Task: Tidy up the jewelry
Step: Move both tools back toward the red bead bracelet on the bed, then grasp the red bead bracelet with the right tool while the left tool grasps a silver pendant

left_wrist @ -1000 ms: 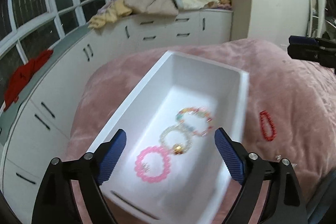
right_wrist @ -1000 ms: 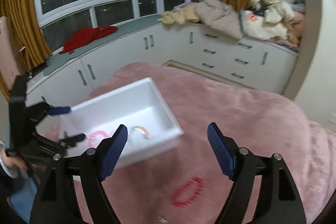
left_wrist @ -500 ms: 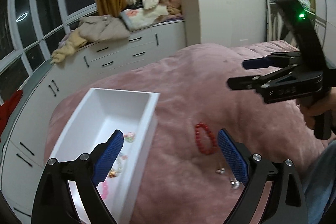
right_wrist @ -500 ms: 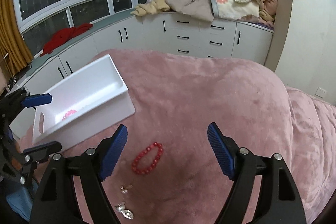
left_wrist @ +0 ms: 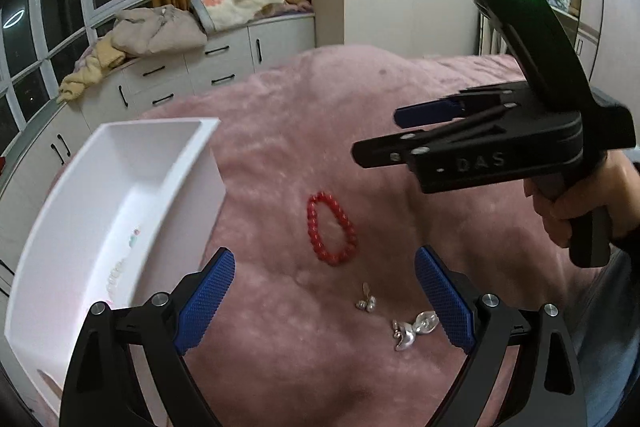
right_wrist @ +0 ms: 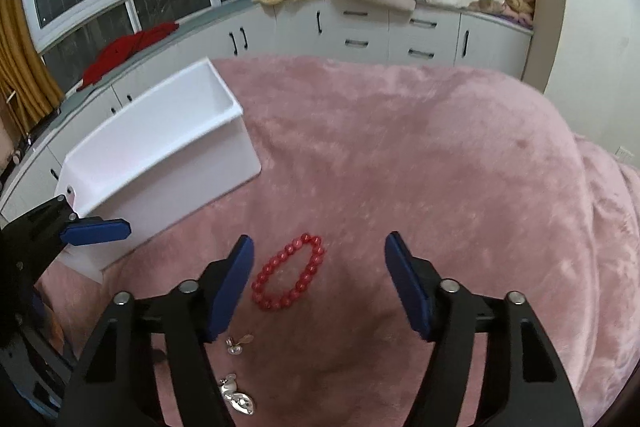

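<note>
A red bead bracelet (left_wrist: 331, 233) (right_wrist: 290, 277) lies flat on the pink blanket. Close to it are a small pearl earring (left_wrist: 366, 301) (right_wrist: 238, 343) and a silver earring (left_wrist: 414, 329) (right_wrist: 236, 393). The white box (left_wrist: 120, 207) (right_wrist: 160, 155) stands to the left, with blurred bead bracelets (left_wrist: 116, 271) inside. My right gripper (right_wrist: 318, 287) (left_wrist: 420, 131) hovers above the red bracelet, jaws closing, pads touching nothing. My left gripper (left_wrist: 326, 301) (right_wrist: 96, 231) is open and empty, near the box's corner and the earrings.
The pink blanket (right_wrist: 440, 167) covers the whole bed and drops off at the right. White cabinets (right_wrist: 360, 35) piled with clothes run under the windows behind. A hand (left_wrist: 568, 203) grips the right tool's handle.
The left gripper swung from over the box to the right, towards the red bracelet and earrings. The right gripper sank nearer the bracelet, and its jaws now stand narrower.
</note>
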Demonstrator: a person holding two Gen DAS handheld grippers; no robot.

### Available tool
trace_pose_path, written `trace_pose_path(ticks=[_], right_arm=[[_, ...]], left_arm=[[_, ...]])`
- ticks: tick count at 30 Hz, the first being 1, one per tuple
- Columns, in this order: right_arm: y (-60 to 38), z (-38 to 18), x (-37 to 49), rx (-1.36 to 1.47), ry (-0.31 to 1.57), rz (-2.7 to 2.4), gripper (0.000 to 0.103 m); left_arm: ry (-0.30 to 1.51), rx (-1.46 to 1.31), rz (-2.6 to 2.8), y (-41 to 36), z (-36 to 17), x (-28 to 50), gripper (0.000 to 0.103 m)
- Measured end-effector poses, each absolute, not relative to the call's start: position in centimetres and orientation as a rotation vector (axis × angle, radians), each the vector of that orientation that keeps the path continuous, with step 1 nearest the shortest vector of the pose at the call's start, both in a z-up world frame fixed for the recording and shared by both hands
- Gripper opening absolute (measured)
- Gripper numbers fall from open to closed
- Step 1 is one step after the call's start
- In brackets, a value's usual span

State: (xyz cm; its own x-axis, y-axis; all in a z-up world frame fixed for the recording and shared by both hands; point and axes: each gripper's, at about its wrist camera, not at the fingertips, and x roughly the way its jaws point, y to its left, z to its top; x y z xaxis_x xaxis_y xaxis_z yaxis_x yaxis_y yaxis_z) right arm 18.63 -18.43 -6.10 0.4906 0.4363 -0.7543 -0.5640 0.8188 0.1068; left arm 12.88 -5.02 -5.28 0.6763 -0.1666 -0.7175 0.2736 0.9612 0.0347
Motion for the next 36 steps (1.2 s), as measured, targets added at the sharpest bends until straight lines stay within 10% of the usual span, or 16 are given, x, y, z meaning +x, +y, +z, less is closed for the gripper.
trace_pose_path(ticks=[7,27,36], right_arm=[[-16.7,-10.2,19.0,-0.210,0.980,0.621,0.037],[-15.4,-13.9,20.4,-0.194,1.067,0.634,0.036],[-15.9,-15.0,20.7,-0.154,1.116,0.649,0.013]], left_arm=[[0.827,0.163,-0.271,-5.9,-8.9,13.4,0.090],[0.942,0.140,-0.273,-6.7,-14.2,15.0,0.061],[0.956,0.153,-0.270,-6.7,-14.7,15.1,0.051]])
